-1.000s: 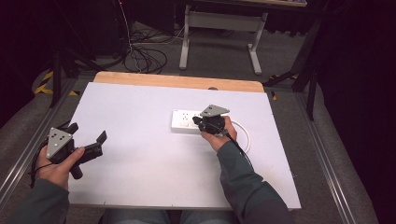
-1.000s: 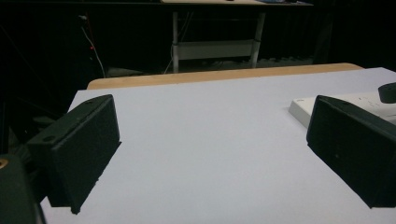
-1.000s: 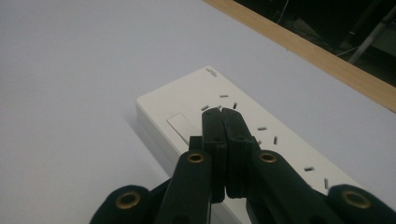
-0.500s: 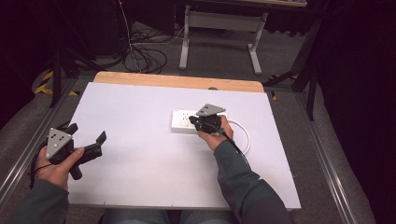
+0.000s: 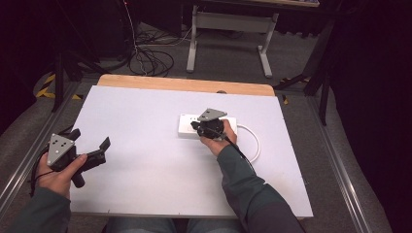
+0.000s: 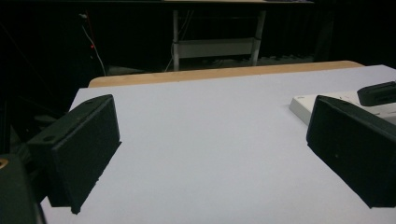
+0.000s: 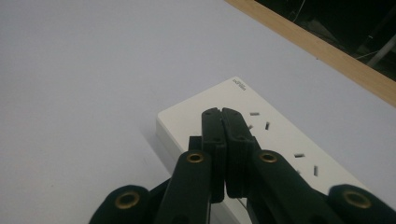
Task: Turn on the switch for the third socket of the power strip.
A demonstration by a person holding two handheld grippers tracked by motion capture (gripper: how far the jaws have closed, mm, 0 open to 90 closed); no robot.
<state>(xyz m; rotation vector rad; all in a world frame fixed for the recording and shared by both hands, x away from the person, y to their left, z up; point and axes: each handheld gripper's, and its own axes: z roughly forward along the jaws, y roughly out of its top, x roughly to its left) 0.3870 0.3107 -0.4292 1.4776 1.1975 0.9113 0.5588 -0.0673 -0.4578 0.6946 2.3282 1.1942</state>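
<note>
Power strip: white power strip (image 5: pixel 206 126) lies flat on the white desk (image 5: pixel 145 145), right of centre and toward the far wooden edge; its white cable (image 5: pixel 252 143) loops off to the right.
Right claw: right claw (image 7: pixel 222 122) has its jaws pressed together with nothing between them; the tips hang over the strip's top face, near the end that carries small print, and whether they touch it cannot be told.
Left claw: left claw (image 5: pixel 90 145) is spread wide and empty, held at the desk's near left edge, well apart from the strip.
</note>
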